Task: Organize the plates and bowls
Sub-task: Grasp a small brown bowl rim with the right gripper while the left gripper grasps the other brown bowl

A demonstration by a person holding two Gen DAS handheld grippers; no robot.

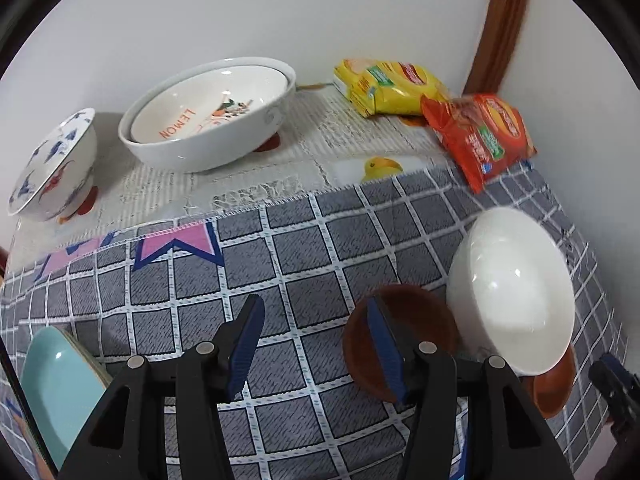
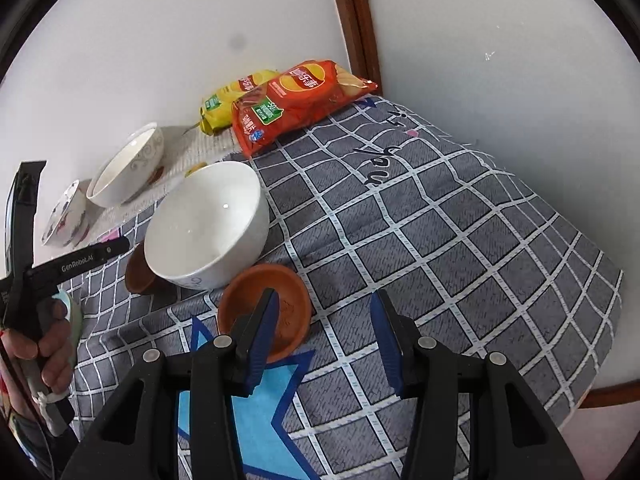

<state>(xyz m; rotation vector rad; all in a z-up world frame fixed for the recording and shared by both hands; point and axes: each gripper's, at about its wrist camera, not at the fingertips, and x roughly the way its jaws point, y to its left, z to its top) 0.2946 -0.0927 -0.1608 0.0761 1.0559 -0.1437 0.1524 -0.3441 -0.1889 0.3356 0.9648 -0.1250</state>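
Blue finger [image 1: 386, 350] hides part of brown dish [image 1: 400, 344].

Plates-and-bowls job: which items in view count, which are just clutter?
Job:
white bowl
two brown saucers
lemon bowl
painted bowl
teal plate

Clutter:
yellow chip bag
red chip bag
checked cloth

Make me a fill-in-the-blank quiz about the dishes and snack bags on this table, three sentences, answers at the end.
1. The word printed inside the nested bowls is ____.
2. The orange chip bag lies partly on top of a ____ chip bag.
3. The plain white bowl stands between two small ____ saucers.

Missing words: LEMON; yellow; brown
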